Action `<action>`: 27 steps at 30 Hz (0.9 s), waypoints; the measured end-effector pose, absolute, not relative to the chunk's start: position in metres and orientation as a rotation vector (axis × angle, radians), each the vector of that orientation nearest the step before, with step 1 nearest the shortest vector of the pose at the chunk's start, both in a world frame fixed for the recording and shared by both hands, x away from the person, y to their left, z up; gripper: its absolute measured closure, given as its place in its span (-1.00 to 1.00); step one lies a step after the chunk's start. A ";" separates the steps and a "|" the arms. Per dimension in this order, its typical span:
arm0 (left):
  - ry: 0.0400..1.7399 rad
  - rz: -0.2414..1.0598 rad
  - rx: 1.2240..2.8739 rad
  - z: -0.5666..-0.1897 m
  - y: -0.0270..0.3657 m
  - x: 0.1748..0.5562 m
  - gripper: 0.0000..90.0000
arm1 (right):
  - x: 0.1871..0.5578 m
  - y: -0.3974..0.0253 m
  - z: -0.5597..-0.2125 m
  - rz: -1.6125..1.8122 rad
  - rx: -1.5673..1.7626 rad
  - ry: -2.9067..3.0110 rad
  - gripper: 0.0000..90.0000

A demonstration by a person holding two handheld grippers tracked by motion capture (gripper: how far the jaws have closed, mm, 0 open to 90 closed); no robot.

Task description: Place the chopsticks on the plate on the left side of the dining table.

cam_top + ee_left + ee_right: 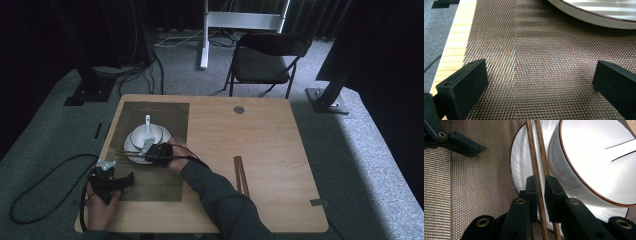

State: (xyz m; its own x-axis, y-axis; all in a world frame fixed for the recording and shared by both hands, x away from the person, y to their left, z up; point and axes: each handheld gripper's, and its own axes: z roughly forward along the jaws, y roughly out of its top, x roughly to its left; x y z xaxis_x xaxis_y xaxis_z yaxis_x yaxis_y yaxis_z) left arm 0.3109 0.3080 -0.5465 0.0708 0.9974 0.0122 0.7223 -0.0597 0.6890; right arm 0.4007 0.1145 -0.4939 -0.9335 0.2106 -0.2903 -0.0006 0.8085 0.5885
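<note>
A white bowl [148, 135] [599, 162] with a white spoon [147, 121] in it stands on a white plate [128, 146] [520, 167] [599, 15], on a woven brown placemat [165, 112] [536, 50]. A pair of brown chopsticks [124, 152] [535, 157] lies across the plate's near rim beside the bowl. My right gripper [150, 152] [541, 182] is shut on these chopsticks, jaws close on either side. My left gripper [117, 181] [541, 82] hovers low over the mat's near left part, jaws wide apart and empty. One of its fingers [461, 143] shows in the right gripper view.
A second pair of chopsticks [241, 175] lies on the bare wood right of the mat. A grey round cap [239, 109] sits near the table's far edge. A black folding chair [265, 60] stands beyond the table. A cable [40, 175] loops on the floor at left.
</note>
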 end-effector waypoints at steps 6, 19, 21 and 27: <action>1.703 0.693 1.840 -0.546 0.308 0.311 -1.00 | 0.401 0.115 -0.495 0.857 0.163 2.643 0.79; 1.703 0.693 1.837 -0.547 0.308 0.311 -1.00 | 0.398 0.117 -0.499 0.838 0.168 2.612 0.86; 1.703 0.693 1.838 -0.547 0.308 0.311 -1.00 | 0.398 0.117 -0.499 0.839 0.168 2.612 0.86; 1.703 0.693 1.837 -0.547 0.308 0.311 -1.00 | 0.398 0.115 -0.497 0.846 0.166 2.608 0.76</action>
State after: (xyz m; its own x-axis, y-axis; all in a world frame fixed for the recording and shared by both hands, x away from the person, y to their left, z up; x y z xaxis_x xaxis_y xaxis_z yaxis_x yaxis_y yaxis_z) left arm 0.3109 0.3080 -0.5465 0.0708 0.9974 0.0121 0.7223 -0.0596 0.6890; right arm 0.3985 0.1154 -0.4974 -0.9160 0.2287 -0.3297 -0.0083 0.8107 0.5854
